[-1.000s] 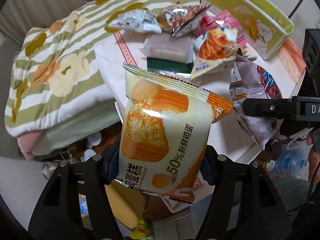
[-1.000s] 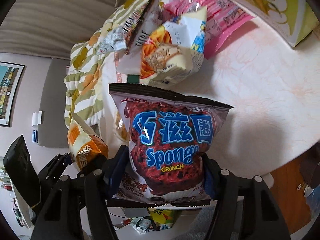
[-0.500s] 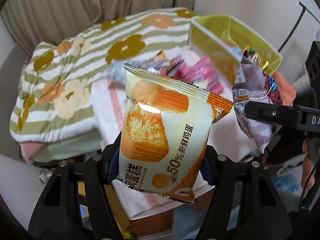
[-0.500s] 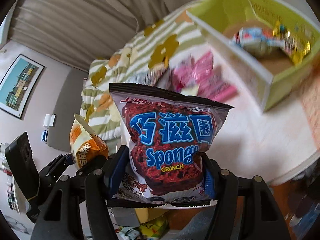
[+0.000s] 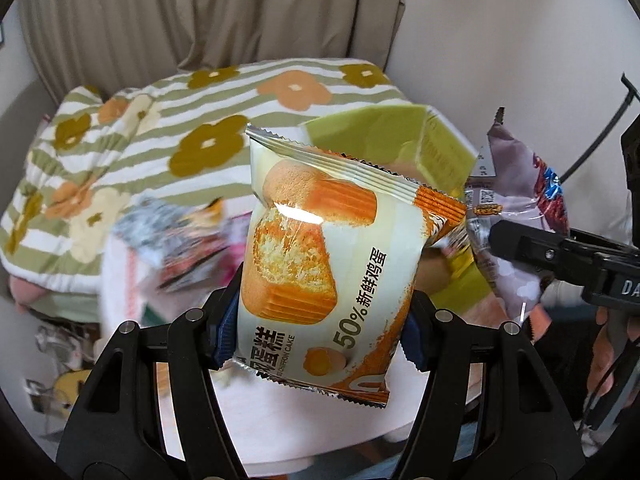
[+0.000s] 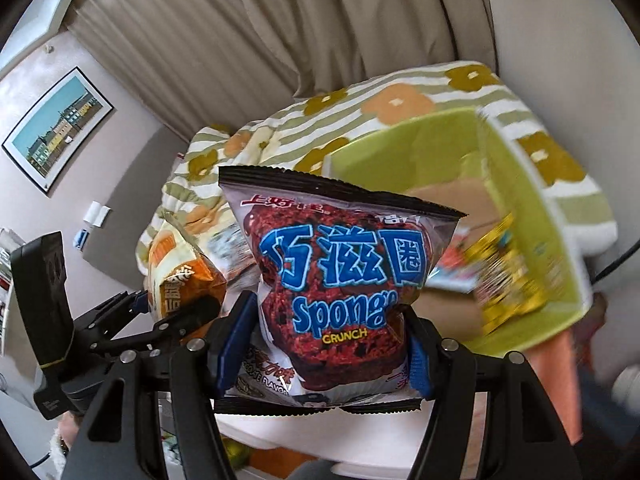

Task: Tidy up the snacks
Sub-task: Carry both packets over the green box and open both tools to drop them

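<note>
The cream-and-orange chiffon cake packet is glossy plastic film catching a bright glare. The dark red Sponge Crunch bag is shiny, crinkled foil-like film. The striped flowered quilt is soft matt cloth. The lime-green box looks like matt cardboard.

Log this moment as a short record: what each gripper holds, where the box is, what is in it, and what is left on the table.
left gripper: shut on cake pack, held upright between the jaws
right gripper: shut on Sponge Crunch bag, held upright
green box: open top, on the table beyond both packs
box contents: a yellow packet and others too blurred to name
loose snacks: blurred pile on the table, left of the cake pack
blanket: striped with flowers, behind the table
</note>
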